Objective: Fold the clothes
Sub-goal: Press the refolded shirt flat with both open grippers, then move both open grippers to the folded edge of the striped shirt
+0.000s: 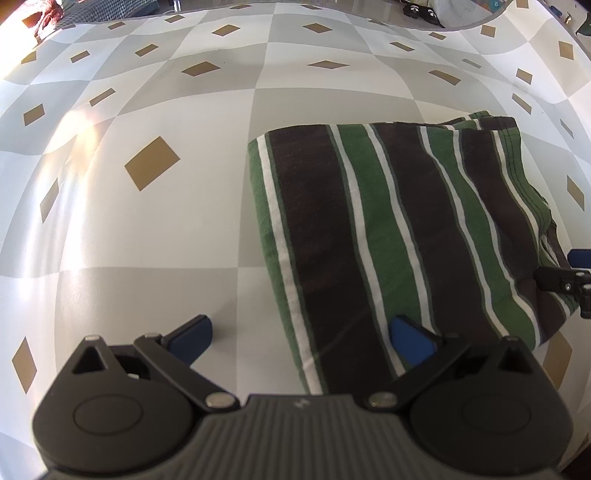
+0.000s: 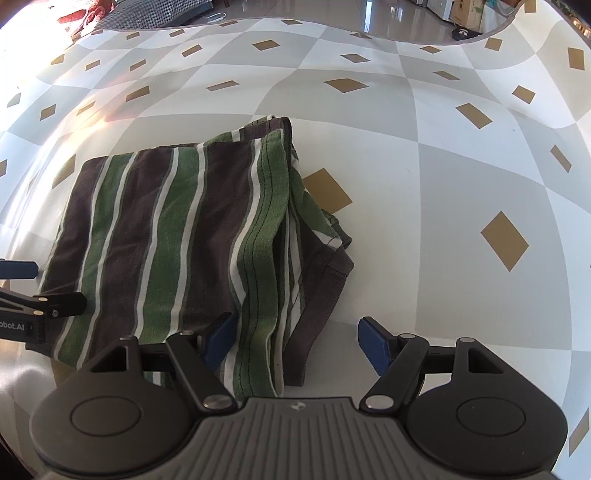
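A folded garment with brown, green and white stripes (image 1: pixel 399 229) lies flat on the checked tablecloth (image 1: pixel 155 229). My left gripper (image 1: pixel 303 338) is open at its near left corner, one blue pad on the cloth and the other over the bare tablecloth. In the right wrist view the same striped garment (image 2: pixel 166 236) shows loose hems and a brown ribbed edge bunched along its right side. My right gripper (image 2: pixel 295 341) is open over that near right corner. Each gripper's fingers show at the edge of the other's view.
The tablecloth (image 2: pixel 443 177) of grey and white squares with gold diamonds spreads wide to the left, right and beyond the garment. Past the far table edge are a shiny floor, a dark woven chair (image 2: pixel 147 14) and dark slippers (image 1: pixel 421 13).
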`<state>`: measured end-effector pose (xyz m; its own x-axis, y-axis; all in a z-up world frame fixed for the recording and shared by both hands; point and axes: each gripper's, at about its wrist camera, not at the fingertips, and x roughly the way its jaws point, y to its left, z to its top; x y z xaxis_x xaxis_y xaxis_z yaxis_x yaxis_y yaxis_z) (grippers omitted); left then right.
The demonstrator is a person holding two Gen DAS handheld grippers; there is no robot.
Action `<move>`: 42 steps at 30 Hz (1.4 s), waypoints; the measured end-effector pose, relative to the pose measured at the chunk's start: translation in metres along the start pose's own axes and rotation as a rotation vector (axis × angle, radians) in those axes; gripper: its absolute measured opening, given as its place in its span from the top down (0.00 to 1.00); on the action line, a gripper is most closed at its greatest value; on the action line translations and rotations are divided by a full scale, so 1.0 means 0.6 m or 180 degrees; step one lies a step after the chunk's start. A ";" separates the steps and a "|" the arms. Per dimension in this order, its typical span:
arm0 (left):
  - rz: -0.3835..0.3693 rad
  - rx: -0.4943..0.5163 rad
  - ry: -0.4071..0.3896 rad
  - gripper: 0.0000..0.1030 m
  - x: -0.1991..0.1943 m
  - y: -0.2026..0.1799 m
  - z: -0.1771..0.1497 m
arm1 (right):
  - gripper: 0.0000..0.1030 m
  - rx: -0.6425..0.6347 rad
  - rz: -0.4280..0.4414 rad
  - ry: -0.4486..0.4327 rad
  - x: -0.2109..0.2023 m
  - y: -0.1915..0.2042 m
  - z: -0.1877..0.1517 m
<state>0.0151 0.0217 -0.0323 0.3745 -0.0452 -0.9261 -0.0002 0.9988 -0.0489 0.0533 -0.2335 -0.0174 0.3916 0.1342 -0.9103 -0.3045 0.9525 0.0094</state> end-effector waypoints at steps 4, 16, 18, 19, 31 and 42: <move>0.0034 -0.0074 -0.0027 0.00 -0.003 0.002 -0.007 | 0.31 -0.0007 -0.0025 -0.0005 -0.003 0.004 -0.011; 0.0121 -0.0269 -0.0023 0.00 -0.012 0.001 -0.030 | 0.31 0.0005 -0.0099 -0.0023 -0.013 0.019 -0.035; 0.0134 -0.0298 -0.0036 0.00 -0.014 0.001 -0.035 | 0.31 0.0024 -0.0103 -0.0028 -0.015 0.021 -0.038; 0.0139 -0.0310 -0.0041 0.00 -0.015 0.001 -0.037 | 0.31 0.0035 -0.0105 -0.0031 -0.015 0.022 -0.040; 0.0190 -0.0412 -0.0086 0.00 -0.022 -0.001 -0.058 | 0.31 0.0298 -0.0114 -0.0107 -0.024 0.028 -0.067; 0.0016 -0.0338 -0.0164 0.00 -0.053 -0.011 -0.049 | 0.31 0.0166 0.0162 -0.0136 -0.074 0.020 -0.030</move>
<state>-0.0241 0.0163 -0.0138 0.4213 -0.0366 -0.9062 -0.0994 0.9913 -0.0862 0.0165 -0.2332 0.0156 0.4137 0.1933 -0.8896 -0.2796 0.9569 0.0779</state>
